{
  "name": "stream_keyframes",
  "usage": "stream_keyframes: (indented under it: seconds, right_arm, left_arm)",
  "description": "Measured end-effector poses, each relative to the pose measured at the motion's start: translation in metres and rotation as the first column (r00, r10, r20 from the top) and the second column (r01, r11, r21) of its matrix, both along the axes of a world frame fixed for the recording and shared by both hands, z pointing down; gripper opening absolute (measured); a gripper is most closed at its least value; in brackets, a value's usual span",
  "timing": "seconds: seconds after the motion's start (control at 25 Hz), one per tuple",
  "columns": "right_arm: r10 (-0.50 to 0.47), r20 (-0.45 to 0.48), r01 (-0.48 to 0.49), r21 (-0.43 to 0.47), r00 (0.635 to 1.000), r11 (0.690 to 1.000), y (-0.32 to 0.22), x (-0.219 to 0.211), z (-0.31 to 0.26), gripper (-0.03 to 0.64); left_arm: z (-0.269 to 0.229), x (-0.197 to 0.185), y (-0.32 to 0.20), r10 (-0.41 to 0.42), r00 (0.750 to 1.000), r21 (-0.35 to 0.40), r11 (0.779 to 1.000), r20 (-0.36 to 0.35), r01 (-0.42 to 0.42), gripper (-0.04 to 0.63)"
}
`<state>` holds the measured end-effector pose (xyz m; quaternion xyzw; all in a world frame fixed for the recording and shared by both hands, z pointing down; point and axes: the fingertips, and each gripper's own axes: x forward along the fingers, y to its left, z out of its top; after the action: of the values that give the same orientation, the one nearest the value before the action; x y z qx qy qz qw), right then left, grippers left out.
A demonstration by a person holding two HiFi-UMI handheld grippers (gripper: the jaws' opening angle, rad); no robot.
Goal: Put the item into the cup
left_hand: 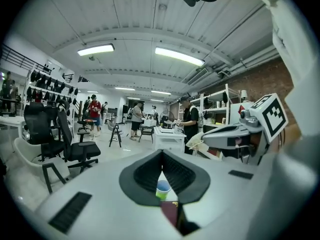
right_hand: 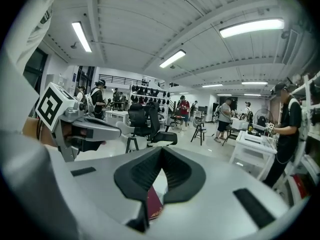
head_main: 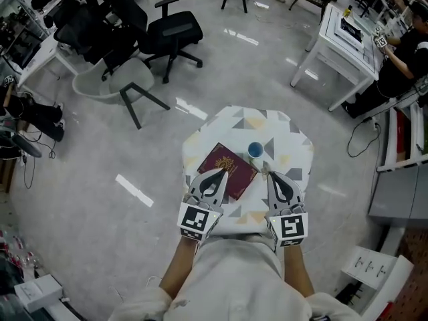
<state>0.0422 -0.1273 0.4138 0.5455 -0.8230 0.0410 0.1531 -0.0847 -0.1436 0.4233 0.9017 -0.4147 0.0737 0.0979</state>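
A dark red booklet [head_main: 227, 170] lies flat on a small table [head_main: 294, 139] covered with a grey and beige triangle-pattern cloth. A small green cup with a blue rim [head_main: 255, 150] stands upright just right of the booklet's far corner. My left gripper [head_main: 221, 170] is shut and empty, its tips over the booklet's near half. My right gripper [head_main: 269, 174] is shut and empty too, a little nearer than the cup. In the left gripper view, the cup [left_hand: 163, 189] and booklet [left_hand: 170, 213] show through the gap below the closed tips [left_hand: 161, 153]. The right gripper view shows the booklet [right_hand: 153, 204].
Black office chairs [head_main: 170, 32] and a pale shell chair [head_main: 117, 85] stand on the grey floor beyond the table to the left. A white desk [head_main: 344, 42] with a seated person [head_main: 401, 59] is at the far right. Several people stand in the background.
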Motion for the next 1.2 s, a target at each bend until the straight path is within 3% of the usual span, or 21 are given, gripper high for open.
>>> stream_keyframes:
  seconds: [1.2]
  right_arm:
    - [-0.006, 0.041, 0.011, -0.124, 0.999, 0.992, -0.058, 0.051, 0.066, 0.005]
  left_arm:
    - [0.058, 0.066, -0.058, 0.033, 0.998, -0.114, 0.993, 0.057, -0.027, 0.012]
